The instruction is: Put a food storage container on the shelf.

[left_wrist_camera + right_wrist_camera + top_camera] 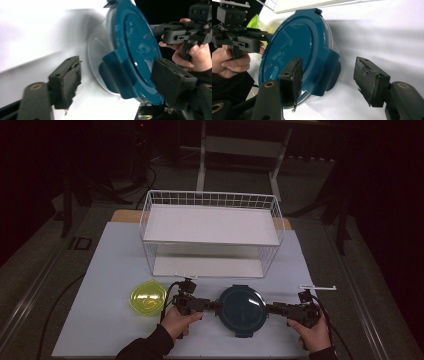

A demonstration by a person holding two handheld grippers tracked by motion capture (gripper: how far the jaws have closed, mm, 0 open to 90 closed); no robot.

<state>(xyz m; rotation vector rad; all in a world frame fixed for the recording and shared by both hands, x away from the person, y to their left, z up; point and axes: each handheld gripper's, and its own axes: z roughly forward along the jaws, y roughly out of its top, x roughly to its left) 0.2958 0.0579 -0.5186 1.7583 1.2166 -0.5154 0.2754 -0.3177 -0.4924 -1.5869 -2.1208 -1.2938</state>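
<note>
A round clear container with a dark blue lid (243, 307) sits on the white table (112, 270) near its front edge. My left gripper (218, 306) is at the container's left rim and my right gripper (268, 308) at its right rim. In the left gripper view the gripper (117, 68) is open, its jaws either side of a blue latch tab (112, 72) on the lid (135, 37). The right gripper (329, 67) is open too, straddling the opposite tab (328, 70) of the lid (292, 42).
A yellow-green bowl (148, 298) lies left of the container, close to my left hand. A white wire two-level basket rack (210, 232) stands behind, across the table's middle. Dark floor surrounds the table.
</note>
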